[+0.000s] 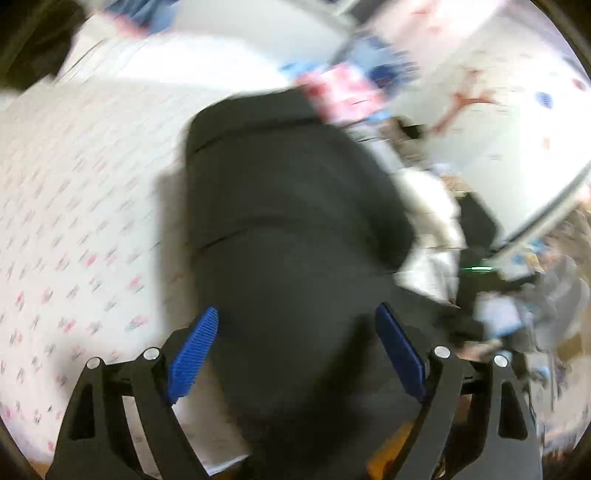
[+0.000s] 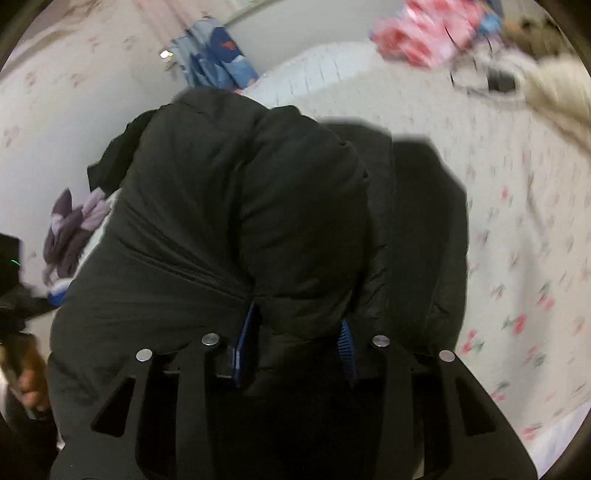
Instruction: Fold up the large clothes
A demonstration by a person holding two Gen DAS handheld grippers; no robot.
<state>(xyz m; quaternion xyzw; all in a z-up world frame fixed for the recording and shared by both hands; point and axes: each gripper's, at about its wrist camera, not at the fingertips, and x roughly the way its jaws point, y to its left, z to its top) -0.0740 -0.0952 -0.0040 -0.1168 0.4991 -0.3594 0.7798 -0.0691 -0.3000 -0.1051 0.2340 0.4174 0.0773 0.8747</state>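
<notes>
Your black coat (image 1: pixel 288 206) lies in a padded heap on the flowered sheet (image 1: pixel 74 206), and in the left view its bulk runs up the middle of the picture, already doubled into a thick block. Your left gripper (image 1: pixel 295 350) stands spread wide over it, blue pads (image 1: pixel 194 343) clear of the cloth on either side, grasping nothing. Your right gripper (image 2: pixel 295 336) is clenched on a fat fold of the coat (image 2: pixel 236 206): the fabric bulges up between the pads (image 2: pixel 246 339) and hides most of them.

The step in hand looks like the gather-and-fold of the body, with the right side pinched and the left free. That view is blurred, so the exact edge under the left gripper cannot be told.

Next, you likely need a matching hold with the left on the opposite edge, low and deep enough that the slippery padding does not squirt out. Other clothes (image 2: pixel 424 33) lie well apart at the far end, so keep the fold clear of them
</notes>
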